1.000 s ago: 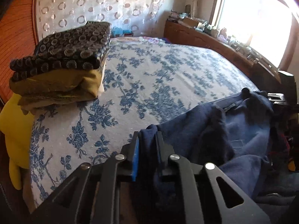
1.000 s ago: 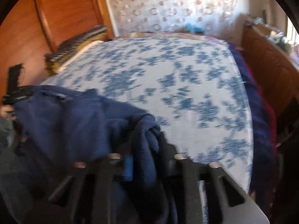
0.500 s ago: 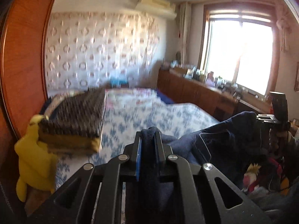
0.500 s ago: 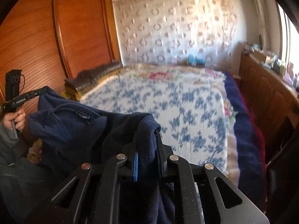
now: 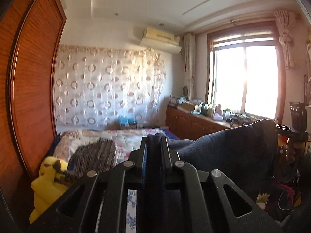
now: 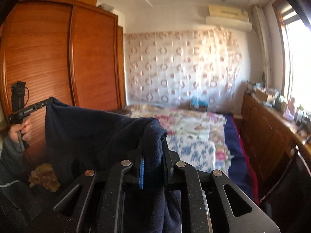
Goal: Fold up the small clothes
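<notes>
Lifted off the bed, navy garment point(image 6: 93, 134) stays pinched in both jaws.

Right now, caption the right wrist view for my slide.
Right gripper and left gripper hold a navy fleece garment stretched above the floral bed.

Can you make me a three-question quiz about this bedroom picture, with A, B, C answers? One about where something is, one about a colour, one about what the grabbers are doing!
1. Where is the yellow plush toy?
A. Beside the folded clothes stack
B. On the window sill
C. On top of the air conditioner

2. What colour is the garment being held?
A. Red
B. Dark blue
C. White

3. What are the left gripper and right gripper doing?
A. Both wide open, holding nothing
B. Only one holds cloth
C. Both clamped on the garment, held up above the bed

Answers: 1 A, the toy sits against the stack's left side. 2 B, the fleece looks navy in both views. 3 C, cloth is pinched in each and stretched between them.
</notes>
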Demonstrator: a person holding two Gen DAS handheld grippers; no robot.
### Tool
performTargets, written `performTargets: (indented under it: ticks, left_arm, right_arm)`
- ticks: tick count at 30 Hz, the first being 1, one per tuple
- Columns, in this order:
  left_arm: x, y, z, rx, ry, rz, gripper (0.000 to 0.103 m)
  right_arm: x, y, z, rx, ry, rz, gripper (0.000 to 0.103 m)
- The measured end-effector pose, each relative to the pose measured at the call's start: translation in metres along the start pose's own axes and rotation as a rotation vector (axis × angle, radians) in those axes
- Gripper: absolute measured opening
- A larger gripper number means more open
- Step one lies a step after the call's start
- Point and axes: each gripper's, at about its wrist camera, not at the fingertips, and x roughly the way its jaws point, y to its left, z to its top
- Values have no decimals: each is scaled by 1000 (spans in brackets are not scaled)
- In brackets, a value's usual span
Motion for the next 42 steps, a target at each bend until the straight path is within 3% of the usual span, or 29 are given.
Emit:
performTargets:
  ticks: [12, 17, 22, 24, 27, 29, 33, 42]
  left_arm:
    - [-2, 19, 58, 12, -95, 35, 9]
    - [62, 35, 64, 13, -18, 83, 10]
    - [183, 65, 38, 28, 128, 173, 18]
    - [222, 73, 22, 25, 202, 194, 22]
    - [260, 84, -11, 10, 355, 156, 26]
    - [261, 78, -29, 30, 394, 134, 33]
    - [253, 64, -56, 23, 457, 78, 41]
    - [230, 42, -111, 25, 540, 43, 43]
  right_arm:
    - [-54, 4, 74, -59, -171, 19, 11]
    - [-14, -15, 99, -74, -127, -20, 11]
    - [92, -56, 107, -53, 23, -95, 12]
    - [155, -80, 98, -32, 122, -147, 15]
    - [234, -116, 66, 18, 281, -288, 53]
    - [262, -135, 40, 69, 342, -330, 53]
    - [260, -147, 2, 124, 358, -276, 53]
    - [222, -139, -79, 187, 400, -204, 53]
